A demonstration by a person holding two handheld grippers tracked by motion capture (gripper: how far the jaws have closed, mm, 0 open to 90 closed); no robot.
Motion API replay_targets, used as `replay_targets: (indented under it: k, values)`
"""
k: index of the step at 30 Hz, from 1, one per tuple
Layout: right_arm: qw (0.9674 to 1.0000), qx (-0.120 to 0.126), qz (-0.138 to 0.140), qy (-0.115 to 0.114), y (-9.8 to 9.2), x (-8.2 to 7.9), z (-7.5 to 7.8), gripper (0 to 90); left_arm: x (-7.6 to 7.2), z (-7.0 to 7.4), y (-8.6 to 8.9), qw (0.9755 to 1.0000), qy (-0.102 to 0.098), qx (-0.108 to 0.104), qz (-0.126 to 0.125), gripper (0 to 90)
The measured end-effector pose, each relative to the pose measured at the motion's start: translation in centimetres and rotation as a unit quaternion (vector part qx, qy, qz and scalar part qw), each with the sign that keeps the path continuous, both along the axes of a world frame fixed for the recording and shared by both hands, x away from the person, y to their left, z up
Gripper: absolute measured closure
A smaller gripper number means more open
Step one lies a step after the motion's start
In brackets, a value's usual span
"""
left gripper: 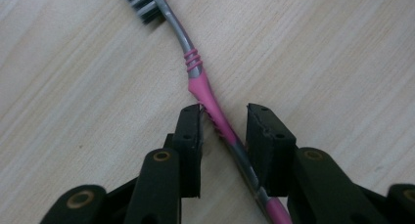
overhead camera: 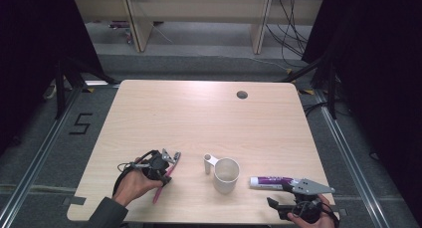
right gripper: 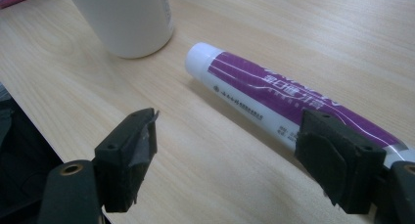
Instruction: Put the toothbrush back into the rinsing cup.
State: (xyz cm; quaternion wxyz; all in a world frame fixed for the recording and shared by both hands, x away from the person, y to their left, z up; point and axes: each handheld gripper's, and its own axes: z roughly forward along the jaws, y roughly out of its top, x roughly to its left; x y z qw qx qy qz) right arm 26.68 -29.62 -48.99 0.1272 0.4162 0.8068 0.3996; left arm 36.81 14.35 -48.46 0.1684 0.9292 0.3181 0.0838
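A pink and grey toothbrush lies on the wooden table at the front left. In the left gripper view its handle runs between the jaws of my left gripper, bristles at the far end. A gap shows beside the handle, so the pads stand open around it. My right gripper stands wide open at the front right. A white and purple toothpaste tube lies just beyond its jaws, its tail end behind the right-hand jaw. A white cup stands upright between the two grippers.
The cup's handle points towards the left gripper. A round cable hole sits near the table's far edge. Dark curtains and stands flank the table. The person's hands rest at the front edge.
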Motion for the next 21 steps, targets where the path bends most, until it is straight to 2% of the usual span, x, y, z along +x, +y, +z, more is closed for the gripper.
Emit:
replay_targets:
  k: [4,6,7,9,12,16,17,18,19,21]
  values:
    - [0.9999,-0.006,0.004,-0.015,-0.1,0.1,-0.1,24.1,0.2,0.0,-0.3,1.0,0.0,0.004,-0.007,74.4]
    - [1.0,-0.002,0.003,-0.007,0.0,0.1,0.0,24.1,0.3,0.0,-0.4,0.9999,0.01,0.005,-0.004,75.9]
    - [0.9999,-0.003,0.003,-0.01,-0.1,0.1,-0.1,24.1,0.6,0.1,-0.5,0.9997,0.017,0.014,-0.011,77.5]
    - [0.9999,-0.003,0.003,-0.01,-0.1,0.1,-0.1,24.3,0.6,0.1,-0.6,0.9996,0.024,0.013,-0.007,79.3]
    - [0.9999,-0.003,0.004,-0.01,-0.1,0.1,-0.1,24.3,1.2,0.3,-0.9,0.9986,0.046,0.025,0.0,81.0]
    - [0.9999,-0.005,0.005,-0.014,-0.1,0.1,-0.1,24.3,1.7,0.4,-1.1,0.9977,0.055,0.04,0.0,81.5]
    - [0.9999,-0.003,0.003,-0.009,0.0,0.1,-0.1,24.3,1.8,0.4,-1.2,0.9968,0.066,0.047,0.0,81.5]
    - [1.0,0.0,-0.003,-0.002,0.1,-0.1,-0.1,24.3,1.9,0.4,-1.3,0.9965,0.067,0.049,0.001,81.6]
    - [0.9999,-0.004,0.003,-0.011,0.0,0.1,-0.1,24.3,1.9,0.4,-1.4,0.9965,0.066,0.051,-0.001,81.6]
    - [1.0,-0.003,0.002,-0.009,0.0,0.1,-0.1,24.3,1.9,0.5,-1.5,0.9961,0.069,0.055,-0.001,81.8]
